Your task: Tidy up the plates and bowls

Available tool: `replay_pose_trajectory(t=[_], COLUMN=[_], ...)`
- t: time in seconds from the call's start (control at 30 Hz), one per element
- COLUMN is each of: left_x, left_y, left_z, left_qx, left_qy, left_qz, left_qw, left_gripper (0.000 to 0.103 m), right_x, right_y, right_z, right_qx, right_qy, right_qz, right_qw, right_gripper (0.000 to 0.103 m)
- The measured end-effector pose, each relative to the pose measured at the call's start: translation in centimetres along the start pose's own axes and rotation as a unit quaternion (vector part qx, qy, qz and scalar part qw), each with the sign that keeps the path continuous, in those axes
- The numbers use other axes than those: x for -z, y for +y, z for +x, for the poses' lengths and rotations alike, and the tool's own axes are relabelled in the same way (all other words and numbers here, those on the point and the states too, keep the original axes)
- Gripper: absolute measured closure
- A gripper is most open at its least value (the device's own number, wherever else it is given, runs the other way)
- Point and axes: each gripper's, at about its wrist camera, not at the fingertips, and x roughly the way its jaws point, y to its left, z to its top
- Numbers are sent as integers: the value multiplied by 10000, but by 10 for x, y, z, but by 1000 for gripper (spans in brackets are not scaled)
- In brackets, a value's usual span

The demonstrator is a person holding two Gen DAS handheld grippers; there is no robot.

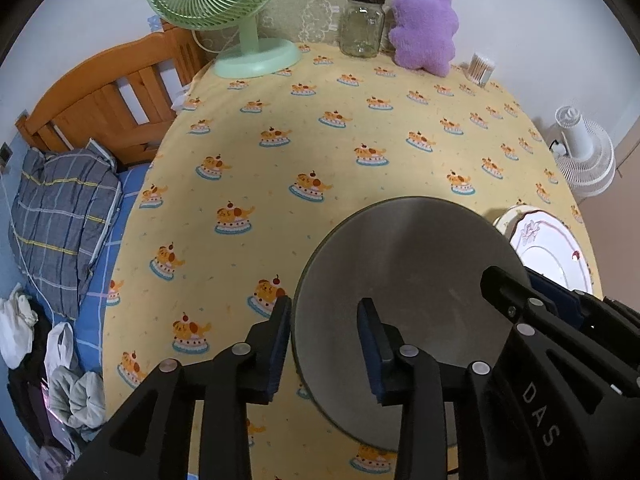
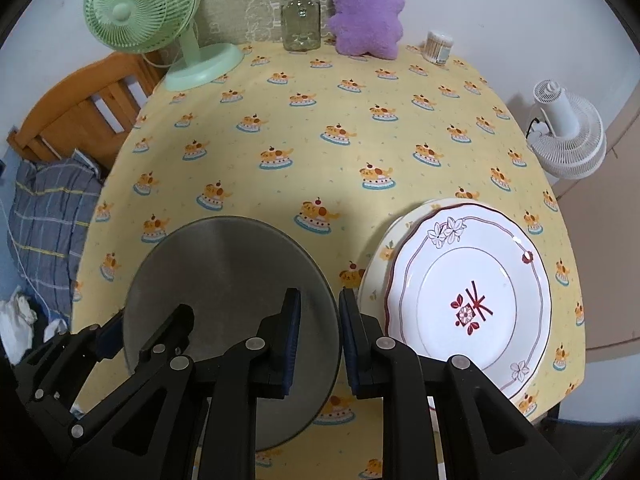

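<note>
Right now, closest to you, your left hand-held gripper [image 1: 324, 344] stands partly open with the near-left rim of the round grey metal plate [image 1: 404, 292] between its fingers; whether the pads are already pressing on that rim you cannot tell. Your right hand-held gripper [image 2: 318, 340] sits just beside it, its jaws narrowed to a slim gap that straddles the same grey plate's right edge [image 2: 224, 292], and again the pictures do not settle whether it grips or only brackets the rim. So both grippers are at the one grey plate, which lies flat on the near part of the table [image 2: 320, 128] under its yellow cartoon-print cloth. Directly to the right of your right gripper, close by but apart from the grey plate, lies the white scalloped plate with a red floral motif [image 2: 472, 280], resting on top of a cream plate [image 2: 380, 256] whose rim peeks out on the left. Judging from that, the stack lies to the right, and your right hand is the nearer one to it. You have three plates in view and no bowls. Farther back along the wall stand one mint-green desk fan [image 2: 140, 8], one empty glass jar [image 2: 301, 20], one purple plush toy [image 2: 366, 12] and one tub of cotton swabs [image 2: 439, 47].
</note>
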Motion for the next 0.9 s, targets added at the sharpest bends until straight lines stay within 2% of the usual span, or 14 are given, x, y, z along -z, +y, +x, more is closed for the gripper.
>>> replay_pose_trajectory(t=[0.1,0.17,0.23,0.33,0.4,0.53,0.9], left_x=[0,0,0,0,2,4,-1], left_y=[2,3,5,5,3,-5,-11], left_z=[-7,-11,-14,-18,-19,-17,10], left_qx=[60,92,129,219,240,153,-226], left_qy=[-53,-93,-118,-203,-276,-275,217], left_qz=[-27,-26,-70,-79,-53,57,-198], left_qw=[10000,9999,9998,9995,9993,9995,9993], left_gripper=[61,54,44,31,23,20,20], right_x=[1,1,2,2,3,5,-5], right_y=[-1,-2,-4,-9,-16,-23,-33], right_z=[-8,-13,-19,-23,-21,-9,35], right_qx=[-75,-117,-155,-235,-448,-682,-1161], right_qy=[-60,-117,-200,-261,-255,-126,406], right_qz=[30,55,109,187,308,522,552], right_qw=[9999,9998,9996,9992,9982,9962,9909], right_gripper=[74,61,42,37,35,32,32])
